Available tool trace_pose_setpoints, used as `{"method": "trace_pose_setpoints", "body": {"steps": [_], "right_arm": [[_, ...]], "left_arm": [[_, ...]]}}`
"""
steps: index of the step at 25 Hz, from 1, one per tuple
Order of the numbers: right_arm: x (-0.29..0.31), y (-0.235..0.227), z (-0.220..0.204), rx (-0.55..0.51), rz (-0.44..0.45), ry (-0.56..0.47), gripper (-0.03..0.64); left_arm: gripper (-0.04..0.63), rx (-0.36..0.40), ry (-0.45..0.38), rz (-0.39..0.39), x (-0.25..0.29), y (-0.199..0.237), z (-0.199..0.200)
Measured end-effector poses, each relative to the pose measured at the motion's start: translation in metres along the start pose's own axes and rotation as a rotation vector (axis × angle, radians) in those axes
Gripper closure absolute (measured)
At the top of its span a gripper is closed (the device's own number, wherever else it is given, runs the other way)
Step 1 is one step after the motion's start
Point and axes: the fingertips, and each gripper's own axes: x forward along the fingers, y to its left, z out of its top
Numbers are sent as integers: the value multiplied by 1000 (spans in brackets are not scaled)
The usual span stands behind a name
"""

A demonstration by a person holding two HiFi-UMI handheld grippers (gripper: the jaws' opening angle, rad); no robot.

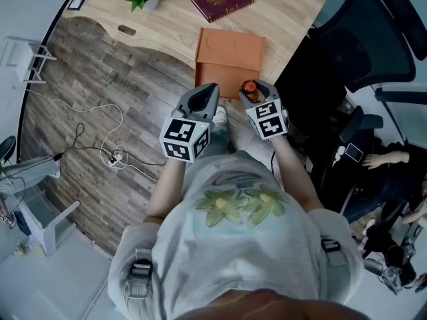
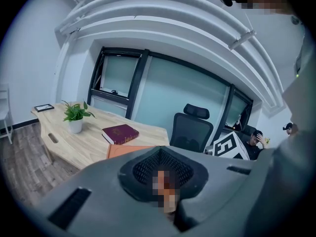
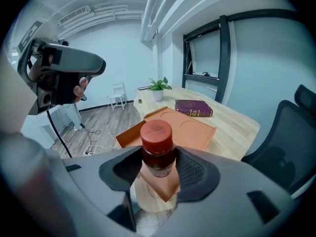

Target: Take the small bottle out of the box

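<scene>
1. The left gripper has its meshy dark pads pressed together with nothing I can make out between them. It hangs just beside the other one and plays no part in this.
2. The orange box sits at the near edge of the pale wooden table. It's flat and matte, with round recesses moulded in, and it looks empty now.
3. The small bottle is already out. It's upright with its long axis vertical, has a smooth red cap and a dark glassy body, and is held clear of the box, which lies ahead of it and lower.
4. The right gripper pinches the bottle round its body just under the cap. My guess is the extraction is basically done, and the next move is just setting it down on bare wood near the box.
</scene>
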Motion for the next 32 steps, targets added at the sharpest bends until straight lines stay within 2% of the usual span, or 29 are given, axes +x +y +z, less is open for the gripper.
{"method": "trace_pose_setpoints", "body": {"steps": [32], "right_arm": [[-73,16,73,-55,18,-172,408]], "left_arm": [[588,12,-11,-18,-3,-13,1]]}}
